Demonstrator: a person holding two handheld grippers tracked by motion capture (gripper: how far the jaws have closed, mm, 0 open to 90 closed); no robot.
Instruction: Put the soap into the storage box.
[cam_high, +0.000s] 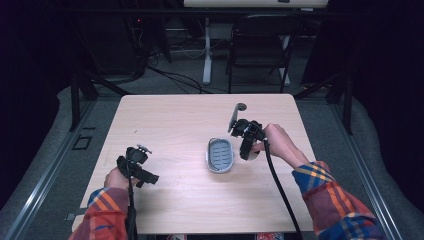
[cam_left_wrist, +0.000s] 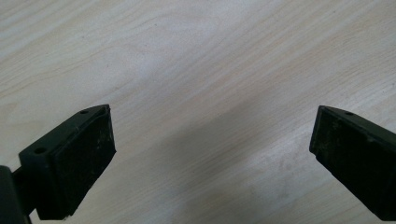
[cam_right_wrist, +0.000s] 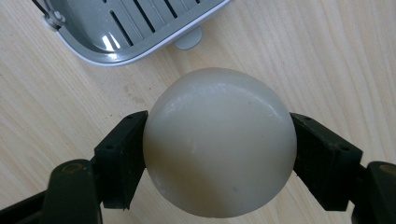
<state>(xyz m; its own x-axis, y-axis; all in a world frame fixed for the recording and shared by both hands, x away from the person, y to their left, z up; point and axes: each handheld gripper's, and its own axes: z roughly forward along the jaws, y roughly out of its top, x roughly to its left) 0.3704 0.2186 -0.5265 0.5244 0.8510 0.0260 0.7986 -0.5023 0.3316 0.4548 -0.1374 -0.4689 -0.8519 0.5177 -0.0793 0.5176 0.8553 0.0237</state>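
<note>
The right gripper (cam_right_wrist: 219, 144) has its jaws clamped on a round, off-white bar of soap (cam_right_wrist: 219, 142), one jaw pressed to each side of it; the soap bulges out past the jaw tips and above them, so the grip sits at about its widest part. Just beyond the tips, ahead and a little to the left in the right gripper view, lies a grey soap dish (cam_right_wrist: 135, 28) with a slotted floor and a pale rim; a small tab of the dish juts toward the soap. Whether the soap rests on the table (cam_right_wrist: 327, 56) or hangs slightly above it is hard to tell from this angle.

In the high view the right gripper (cam_high: 246, 145) stands just beside the dish (cam_high: 220, 155), on its right; the left gripper (cam_high: 141, 150) is well apart from both, its jaws wide apart with nothing but bare wood between them (cam_left_wrist: 210, 154).

The step in hand looks like carrying the gripped soap to the dish. The next move calls for lifting the soap clear of the near rim, bringing it forward until it sits over the slotted floor, lowering it, then parting the jaws; the round, likely slick shape could slip, so the squeeze should hold steady until it is down.
</note>
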